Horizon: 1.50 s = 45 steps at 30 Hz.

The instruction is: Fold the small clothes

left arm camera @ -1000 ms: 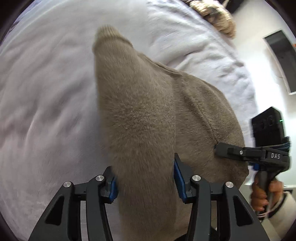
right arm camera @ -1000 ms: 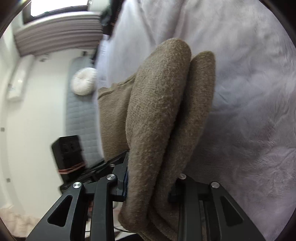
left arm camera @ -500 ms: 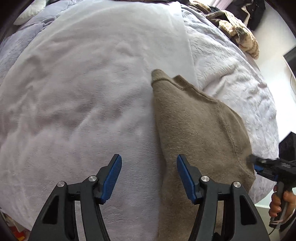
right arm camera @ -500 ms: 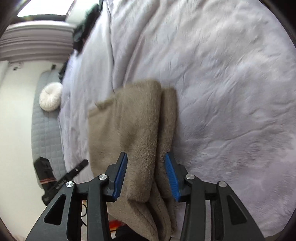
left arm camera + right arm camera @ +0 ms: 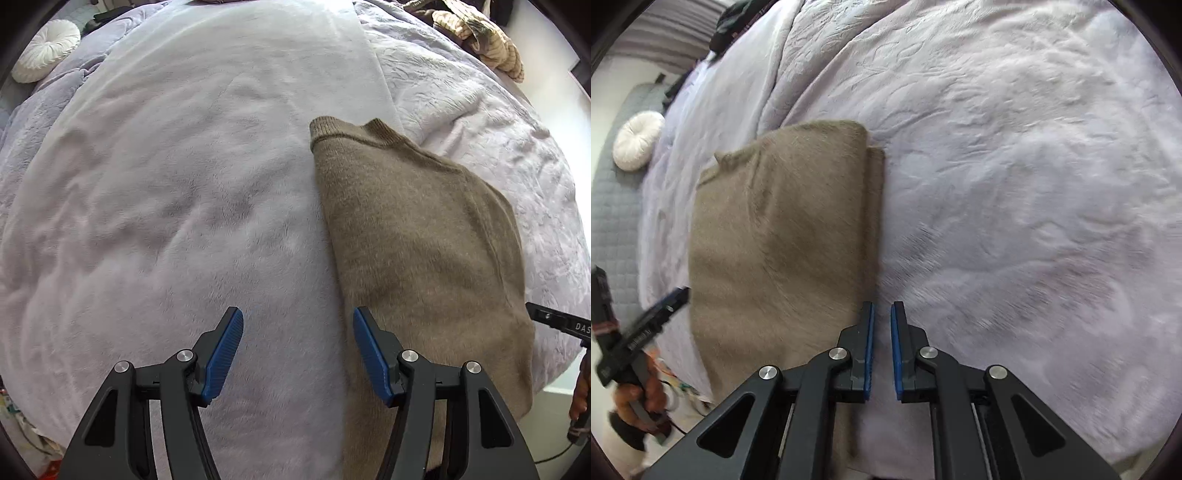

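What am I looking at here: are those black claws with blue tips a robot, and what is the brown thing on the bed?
No robot: a person holds a hand-held gripper in each hand, and a wide-angle camera on each one looks out along its two fingers. So each picture is one tool's own view.

In the left tool's view, the left hand-held gripper stands open over the pale lilac blanket, nothing between its blue pads. In the right tool's view, the right hand-held gripper has just been closing and is almost shut, also on nothing.

The brown thing is a small fuzzy sweater, already folded and lying flat on the blanket, held by neither tool. Each view also catches the other tool at its edge, with the person's hand around its grip. A round white cushion lies farther off.
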### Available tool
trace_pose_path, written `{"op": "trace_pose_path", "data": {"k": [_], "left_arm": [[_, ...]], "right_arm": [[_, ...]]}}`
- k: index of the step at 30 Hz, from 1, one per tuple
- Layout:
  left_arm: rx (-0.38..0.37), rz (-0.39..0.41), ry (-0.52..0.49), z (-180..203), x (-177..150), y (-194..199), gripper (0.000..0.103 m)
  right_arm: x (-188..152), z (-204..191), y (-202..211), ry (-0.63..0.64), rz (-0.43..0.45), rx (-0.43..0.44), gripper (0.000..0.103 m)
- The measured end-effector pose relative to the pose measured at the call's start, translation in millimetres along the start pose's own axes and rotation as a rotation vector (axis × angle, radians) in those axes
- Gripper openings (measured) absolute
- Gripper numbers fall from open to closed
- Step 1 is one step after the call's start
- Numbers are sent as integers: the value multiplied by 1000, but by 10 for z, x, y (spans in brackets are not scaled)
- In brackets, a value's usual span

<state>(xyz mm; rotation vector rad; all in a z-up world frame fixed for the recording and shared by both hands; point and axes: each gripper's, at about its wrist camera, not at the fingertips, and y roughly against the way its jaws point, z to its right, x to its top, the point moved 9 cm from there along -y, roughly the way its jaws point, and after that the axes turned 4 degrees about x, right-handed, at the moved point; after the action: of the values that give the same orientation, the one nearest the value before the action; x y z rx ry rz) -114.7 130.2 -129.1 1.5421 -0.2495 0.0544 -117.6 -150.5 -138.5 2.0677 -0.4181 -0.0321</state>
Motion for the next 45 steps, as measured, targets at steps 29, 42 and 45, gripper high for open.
{"op": "trace_pose_path", "data": {"k": [29,42,45], "left_arm": [[-58,-140,-177,479,-684,21,63],[-55,-107,-147,263,-575,190,63],[-53,-99,-128,225,-510,250,63]], "right_arm": [[-779,-473,-38,184,-179,3,6],[-665,-413,176,146,-143,-54,11],[-589,-415,240,125,-125,-44,11]]}}
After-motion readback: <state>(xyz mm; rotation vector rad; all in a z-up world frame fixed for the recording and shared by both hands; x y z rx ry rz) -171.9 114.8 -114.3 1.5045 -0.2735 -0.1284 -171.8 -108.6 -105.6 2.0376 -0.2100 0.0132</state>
